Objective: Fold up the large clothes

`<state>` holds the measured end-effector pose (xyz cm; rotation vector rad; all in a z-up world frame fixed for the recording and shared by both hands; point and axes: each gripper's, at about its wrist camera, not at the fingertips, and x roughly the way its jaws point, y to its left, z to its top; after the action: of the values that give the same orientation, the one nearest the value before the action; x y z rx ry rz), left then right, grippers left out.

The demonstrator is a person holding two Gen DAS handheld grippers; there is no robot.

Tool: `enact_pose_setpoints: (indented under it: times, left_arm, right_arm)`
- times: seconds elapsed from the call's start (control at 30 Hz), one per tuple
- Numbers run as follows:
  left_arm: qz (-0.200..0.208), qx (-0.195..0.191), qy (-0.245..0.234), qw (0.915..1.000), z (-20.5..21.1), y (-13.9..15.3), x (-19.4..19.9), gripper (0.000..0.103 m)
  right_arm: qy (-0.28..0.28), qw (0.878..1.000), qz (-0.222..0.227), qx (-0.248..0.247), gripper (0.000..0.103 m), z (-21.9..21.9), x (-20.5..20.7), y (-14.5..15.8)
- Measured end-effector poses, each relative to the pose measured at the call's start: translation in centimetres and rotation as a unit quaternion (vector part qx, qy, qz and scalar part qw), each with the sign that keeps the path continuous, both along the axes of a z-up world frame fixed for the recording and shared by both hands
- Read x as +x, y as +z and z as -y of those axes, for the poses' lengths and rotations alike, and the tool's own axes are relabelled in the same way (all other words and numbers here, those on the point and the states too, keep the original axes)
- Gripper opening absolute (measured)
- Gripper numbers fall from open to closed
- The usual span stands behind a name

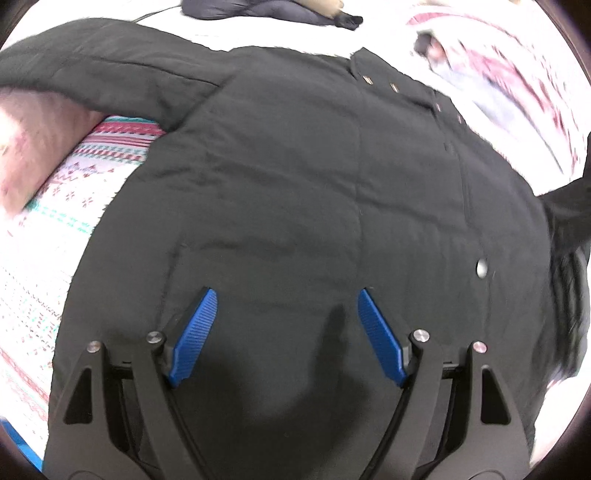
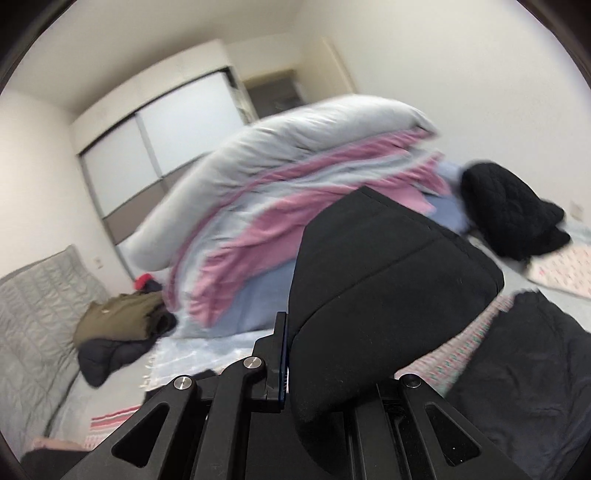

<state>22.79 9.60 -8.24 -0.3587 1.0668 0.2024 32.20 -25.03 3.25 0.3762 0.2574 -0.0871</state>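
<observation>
A large black padded coat [image 1: 314, 177] lies spread flat on a patterned bedspread [image 1: 55, 236], its placket with snaps running down the right side and one sleeve [image 1: 103, 70] stretched to the upper left. My left gripper [image 1: 286, 295] is open and empty, hovering over the coat's lower part. My right gripper [image 2: 317, 325] is shut on a thick fold of the black coat [image 2: 388, 280], lifted above the bed; only its left blue finger [image 2: 282, 354] shows. More of the coat [image 2: 524, 369] lies lower right.
A pink pillow [image 1: 33, 147] lies at the left. Dark clothes [image 1: 266, 11] lie at the far edge of the bed. A heap of grey, pink and blue duvets [image 2: 295, 199], a black quilted garment [image 2: 509, 214], an olive jacket [image 2: 122, 317] and a wardrobe [image 2: 162, 140] show behind.
</observation>
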Motion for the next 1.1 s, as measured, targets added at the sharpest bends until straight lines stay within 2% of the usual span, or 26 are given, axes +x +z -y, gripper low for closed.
enact_pose_setpoints:
  times: [0.13,0.23,0.3,0.37,0.4,0.47,0.53,0.67,0.73,0.77,0.83,0.87,0.9,0.93,0.97,1.03,1.1]
  left_arm:
    - [0.024,-0.027,0.042,0.9985,-2.4,0.6,-0.6,0.079]
    - [0.03,-0.054,0.067,0.9958,-4.1,0.3,-1.1,0.079]
    - [0.028,-0.068,0.074,0.9945,-4.6,0.1,-1.5,0.079]
    - [0.027,-0.071,0.075,0.9943,-4.5,0.0,-1.6,0.079]
    - [0.028,-0.069,0.072,0.9946,-4.3,0.0,-1.3,0.079]
    - [0.028,-0.062,0.064,0.9956,-3.8,0.1,-1.1,0.079]
    - [0.029,-0.056,0.057,0.9964,-3.6,0.2,-1.2,0.079]
    - [0.03,-0.053,0.053,0.9967,-3.4,0.4,-1.0,0.079]
    - [0.032,-0.054,0.053,0.9966,-3.4,0.5,-1.1,0.079]
    - [0.034,-0.054,0.053,0.9965,-3.3,0.6,-1.1,0.079]
    - [0.037,-0.053,0.049,0.9967,-3.3,0.8,-1.1,0.079]
    - [0.038,-0.052,0.048,0.9968,-3.3,0.8,-1.1,0.079]
    - [0.038,-0.052,0.049,0.9967,-3.4,0.8,-1.3,0.079]
    - [0.038,-0.054,0.049,0.9966,-3.5,0.8,-1.5,0.079]
    - [0.037,-0.056,0.051,0.9964,-3.6,0.8,-1.5,0.079]
    - [0.035,-0.057,0.052,0.9964,-3.7,0.7,-1.6,0.079]
    - [0.036,-0.056,0.05,0.9965,-3.6,0.9,-1.6,0.079]
  right_arm:
    - [0.104,0.993,0.025,-0.044,0.009,-9.0,-0.2,1.2]
    - [0.201,0.977,-0.004,-0.073,0.012,-16.4,-0.5,-1.4]
    - [0.257,0.958,-0.063,-0.11,0.015,-20.8,-0.2,-5.3]
    - [0.286,0.932,-0.149,-0.163,0.017,-24.5,0.5,-11.1]
    - [0.295,0.91,-0.212,-0.2,0.017,-26.3,1.1,-15.3]
    - [0.288,0.881,-0.278,-0.251,0.019,-27.7,1.5,-20.6]
    - [0.283,0.892,-0.222,-0.274,0.025,-27.4,0.1,-20.7]
    - [0.275,0.892,-0.256,-0.252,0.042,-26.5,1.3,-19.6]
    - [0.245,0.905,-0.256,-0.235,0.043,-25.8,2.1,-18.4]
    - [0.234,0.92,-0.25,-0.191,0.043,-24.7,2.7,-17.4]
    - [0.223,0.941,-0.238,-0.088,0.043,-22.6,4.0,-16.0]
    - [0.223,0.947,-0.23,-0.031,0.043,-21.5,4.3,-15.5]
    - [0.224,0.948,-0.223,0.02,0.043,-20.7,4.5,-15.2]
    - [0.224,0.948,-0.222,0.047,0.044,-20.5,4.8,-15.1]
    - [0.226,0.947,-0.223,0.052,0.045,-20.8,5.1,-15.0]
    - [0.242,0.938,-0.246,0.015,0.047,-22.5,5.6,-15.5]
    - [0.268,0.919,-0.287,-0.046,0.058,-24.5,5.6,-16.7]
